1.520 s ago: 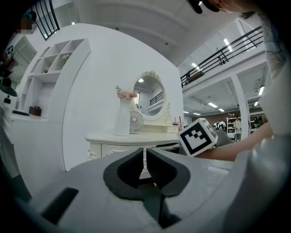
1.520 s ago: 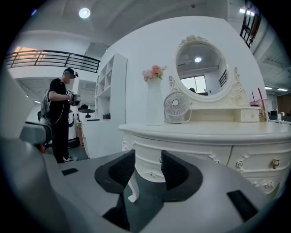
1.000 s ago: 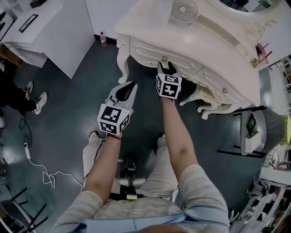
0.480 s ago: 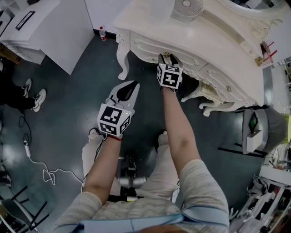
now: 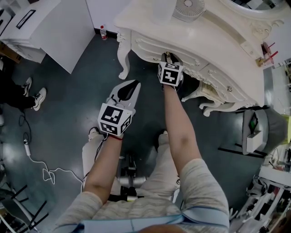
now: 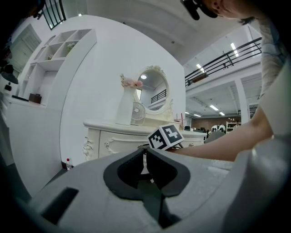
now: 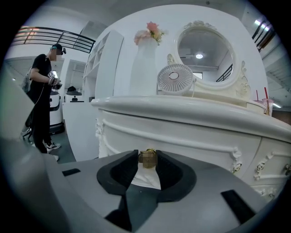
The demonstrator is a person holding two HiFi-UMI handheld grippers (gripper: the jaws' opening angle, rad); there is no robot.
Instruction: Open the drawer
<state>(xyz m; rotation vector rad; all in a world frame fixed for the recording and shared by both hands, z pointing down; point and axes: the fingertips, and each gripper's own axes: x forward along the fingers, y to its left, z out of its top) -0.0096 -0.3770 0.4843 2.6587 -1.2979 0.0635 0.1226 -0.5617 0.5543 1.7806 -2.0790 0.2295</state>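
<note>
Drawer knob (image 7: 148,159): blurry, pinched by right claw (image 7: 147,154), just closing | left claw (image 6: 145,153): closed, empty

Head view's top edge crops the mirror (image 5: 254,3)

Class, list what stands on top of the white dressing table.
On the dressing table stand a white vase with pink flowers, a small fan and an oval mirror. The tabletop behind the vase and fan is covered.

Floor (image 5: 68,102) near and left of dresser (image 5: 218,43): open passage. Dresser front walls off far side; carved leg (image 5: 122,59) at its left, cabinet (image 5: 54,32) farther left.
</note>
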